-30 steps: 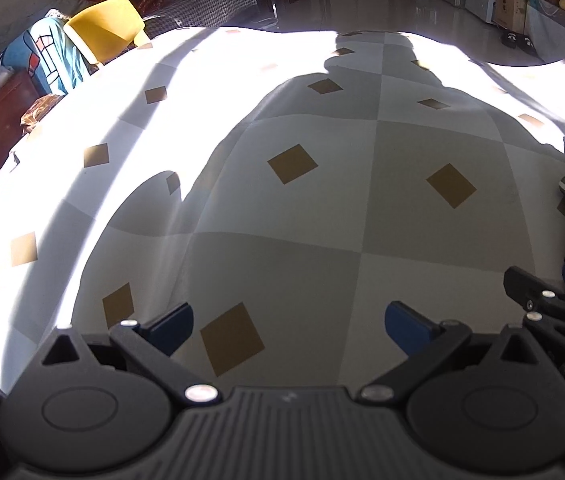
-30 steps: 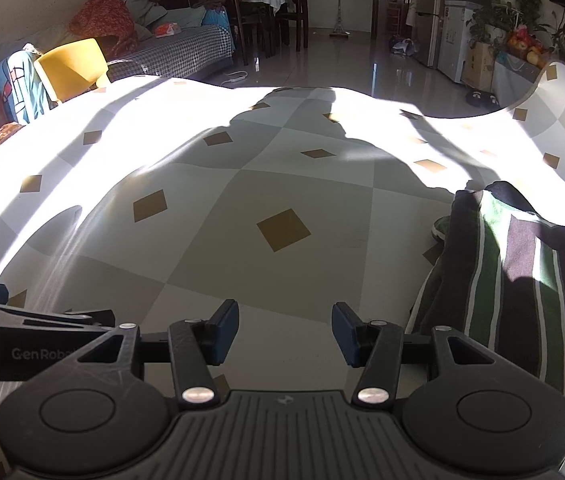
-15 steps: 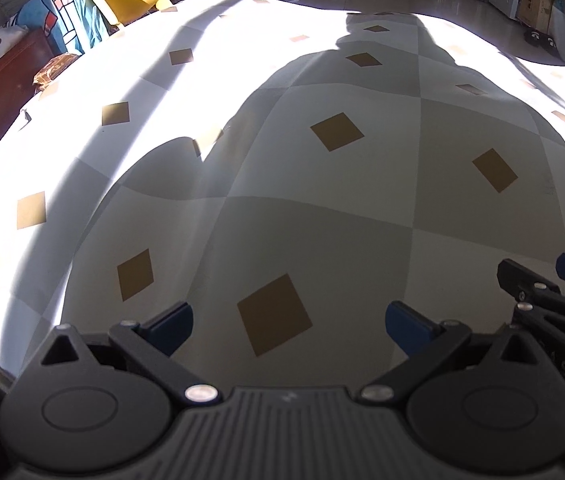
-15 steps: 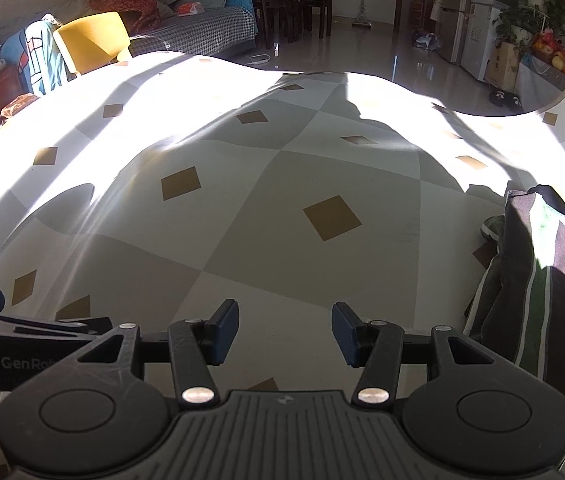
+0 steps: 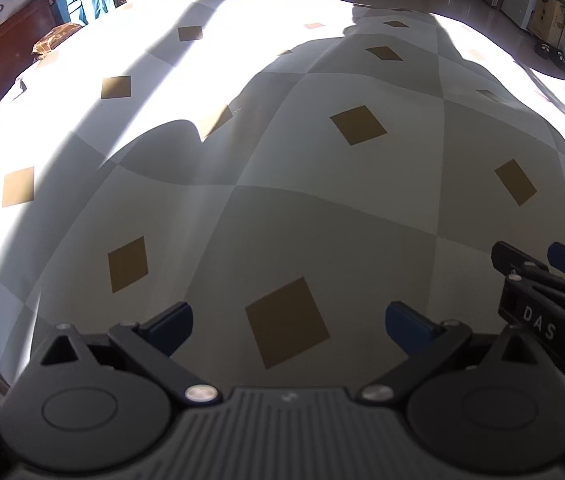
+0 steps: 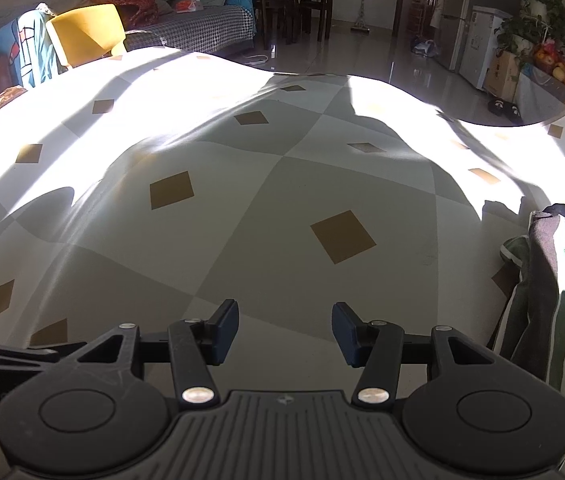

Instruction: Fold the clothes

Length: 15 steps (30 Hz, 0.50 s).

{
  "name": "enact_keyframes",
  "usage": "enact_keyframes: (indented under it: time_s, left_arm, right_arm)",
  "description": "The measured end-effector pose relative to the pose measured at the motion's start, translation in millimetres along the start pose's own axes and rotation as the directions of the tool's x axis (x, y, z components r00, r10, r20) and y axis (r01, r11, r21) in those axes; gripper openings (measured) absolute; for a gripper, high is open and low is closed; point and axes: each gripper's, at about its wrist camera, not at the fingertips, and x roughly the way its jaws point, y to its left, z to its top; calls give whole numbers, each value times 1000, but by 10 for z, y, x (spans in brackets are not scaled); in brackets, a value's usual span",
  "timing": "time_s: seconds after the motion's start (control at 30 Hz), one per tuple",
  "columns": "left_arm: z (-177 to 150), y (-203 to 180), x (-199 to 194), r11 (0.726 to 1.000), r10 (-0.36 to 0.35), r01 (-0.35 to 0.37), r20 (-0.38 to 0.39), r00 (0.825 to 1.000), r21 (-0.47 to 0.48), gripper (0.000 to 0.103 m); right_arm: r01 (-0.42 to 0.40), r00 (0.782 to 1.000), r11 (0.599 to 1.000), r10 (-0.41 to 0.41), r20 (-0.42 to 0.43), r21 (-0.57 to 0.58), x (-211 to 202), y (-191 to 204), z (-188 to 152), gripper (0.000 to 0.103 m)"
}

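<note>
the left gripper (image 5: 288, 324) hovers with jaws spread wide and empty over a checked cloth (image 5: 322, 208) with brown diamonds; the right gripper (image 6: 284, 328) beside it stands partly parted, also empty. just right of the right gripper, a folded striped garment (image 6: 554, 300) in green, dark and white lies on the cloth. beyond, a yellow chair (image 6: 86, 32) and a sofa (image 6: 202, 24) stand in a sunlit room.

Home living room: sofa (image 6: 202, 24), fridge (image 6: 458, 12).

Both grippers — left gripper (image 5: 288, 322), right gripper (image 6: 284, 330) — jaws apart, empty
</note>
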Motion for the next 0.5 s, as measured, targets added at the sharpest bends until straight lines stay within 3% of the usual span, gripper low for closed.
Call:
enact_keyframes:
  time_s: [0.5]
  left_arm:
    - [96,-134,254,1000,-24,24,-41,999,-2,103]
  right_arm:
    - [73,997,993,-75,21,88,403,-239,66,56]
